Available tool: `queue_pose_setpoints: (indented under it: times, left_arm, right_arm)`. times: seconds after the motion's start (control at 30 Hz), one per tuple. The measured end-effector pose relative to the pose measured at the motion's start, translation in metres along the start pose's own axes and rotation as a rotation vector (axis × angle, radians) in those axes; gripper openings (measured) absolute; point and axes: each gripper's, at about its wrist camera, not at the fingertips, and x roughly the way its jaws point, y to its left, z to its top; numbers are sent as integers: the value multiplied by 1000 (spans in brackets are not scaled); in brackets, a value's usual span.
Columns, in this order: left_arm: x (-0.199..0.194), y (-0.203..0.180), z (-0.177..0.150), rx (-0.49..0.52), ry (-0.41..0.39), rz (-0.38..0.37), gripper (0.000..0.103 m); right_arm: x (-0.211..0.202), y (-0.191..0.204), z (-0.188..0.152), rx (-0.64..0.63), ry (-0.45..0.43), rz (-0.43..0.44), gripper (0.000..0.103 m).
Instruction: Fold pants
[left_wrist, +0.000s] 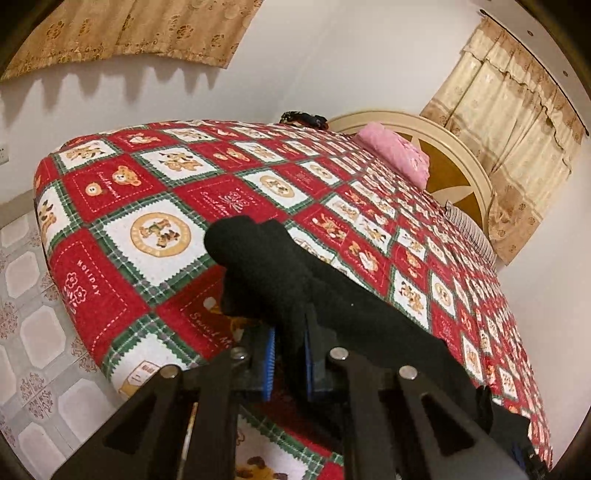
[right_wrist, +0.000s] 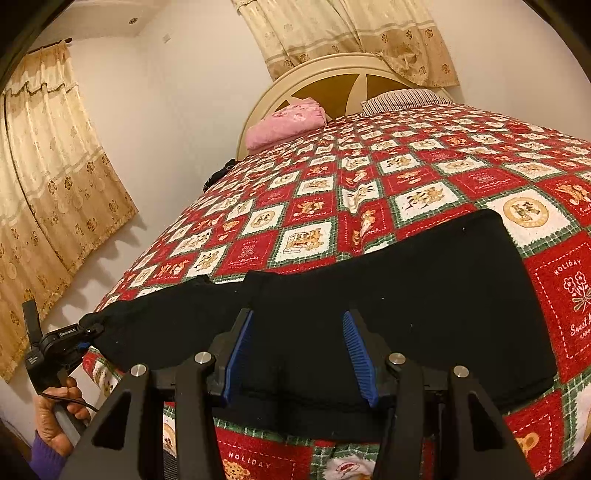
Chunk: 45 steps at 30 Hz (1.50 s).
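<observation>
Black pants (right_wrist: 424, 295) lie on a bed with a red, white and green bear-print quilt (right_wrist: 369, 177). My left gripper (left_wrist: 290, 354) is shut on a bunched end of the pants (left_wrist: 266, 266), lifting it off the quilt. In the right wrist view the left gripper (right_wrist: 79, 338) grips the pants' far left corner. My right gripper (right_wrist: 299, 354) is open, its blue pads (right_wrist: 238, 358) standing apart over the near edge of the pants, which lie flat there.
A pink folded cloth (right_wrist: 284, 123) and a striped pillow (right_wrist: 402, 98) lie by the cream headboard (right_wrist: 325, 74). Curtains (right_wrist: 44, 184) hang on the walls. Tiled floor (left_wrist: 26, 295) shows beside the bed's corner.
</observation>
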Motion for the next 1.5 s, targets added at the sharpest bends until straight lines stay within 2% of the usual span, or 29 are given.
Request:
queue_pose_setpoints:
  times: [0.13, 0.23, 0.3, 0.47, 0.57, 0.63, 0.73, 0.83, 1.03, 1.37, 1.5]
  left_arm:
    - [-8, -29, 5, 110, -51, -13, 12]
    - [-19, -72, 4, 230, -89, -85, 12]
    - [-29, -108, -7, 349, -105, -152, 12]
    - [-53, -190, -63, 616, -85, -350, 11]
    - [-55, -226, -105, 739, -18, -475, 11]
    - [-54, -242, -131, 816, 15, -515, 11]
    - [-43, -255, -165, 913, 66, -524, 11]
    - [-39, -255, -182, 967, 93, -508, 11]
    - [-29, -255, -189, 970, 153, -482, 11]
    - [-24, -257, -202, 1002, 187, -441, 11]
    - [-27, -256, -205, 1039, 189, -428, 13]
  right_arm:
    - [1, -2, 1, 2, 1, -8, 52]
    - [0, -10, 4, 19, -2, -25, 52]
    - [-4, -20, 9, 43, -13, -46, 52]
    - [-19, -49, 17, 88, -45, -112, 52]
    - [-29, -67, 19, 125, -63, -150, 52]
    - [-34, -76, 19, 148, -69, -164, 52]
    - [-39, -84, 19, 168, -75, -170, 52]
    - [-38, -84, 18, 165, -70, -170, 52]
    - [-27, -77, 14, 151, -39, -148, 52]
    - [-26, -72, 10, 158, -6, -131, 52]
    - [-29, -77, 10, 209, 10, -72, 52]
